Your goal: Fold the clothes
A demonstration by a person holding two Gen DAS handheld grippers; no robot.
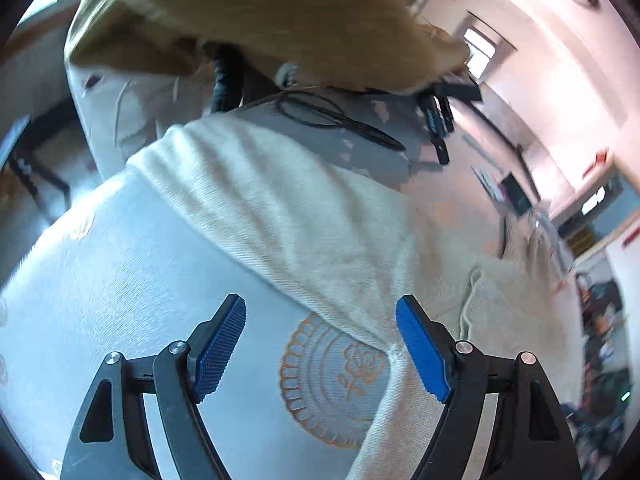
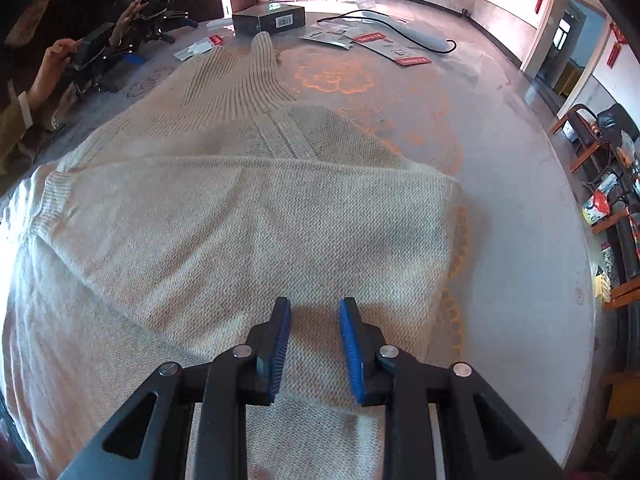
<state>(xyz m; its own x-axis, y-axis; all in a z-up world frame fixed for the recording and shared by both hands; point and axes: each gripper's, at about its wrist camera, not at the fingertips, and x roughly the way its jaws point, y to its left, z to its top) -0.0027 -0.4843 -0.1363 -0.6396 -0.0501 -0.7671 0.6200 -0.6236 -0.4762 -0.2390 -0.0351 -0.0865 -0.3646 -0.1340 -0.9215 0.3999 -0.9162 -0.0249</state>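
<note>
Open tablecloth [image 2: 520, 208] right of cream sweater [image 2: 240, 220] — passable, far edge blocked by black box [image 2: 269, 18], cable [image 2: 400, 28], leaflets [image 2: 412, 58] — seated person's hands [image 2: 56, 56] crowding far left

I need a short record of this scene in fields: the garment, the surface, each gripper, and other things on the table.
garment: cream knit sweater, spread flat, partly folded, one sleeve lying away from the camera
surface: table with an orange flower pattern
left gripper: open, empty, at the sweater's edge
right gripper: open, empty, over the sweater
other things: black box, black cable, red-labelled packets
second person: hands on a dark device at the far left
</note>
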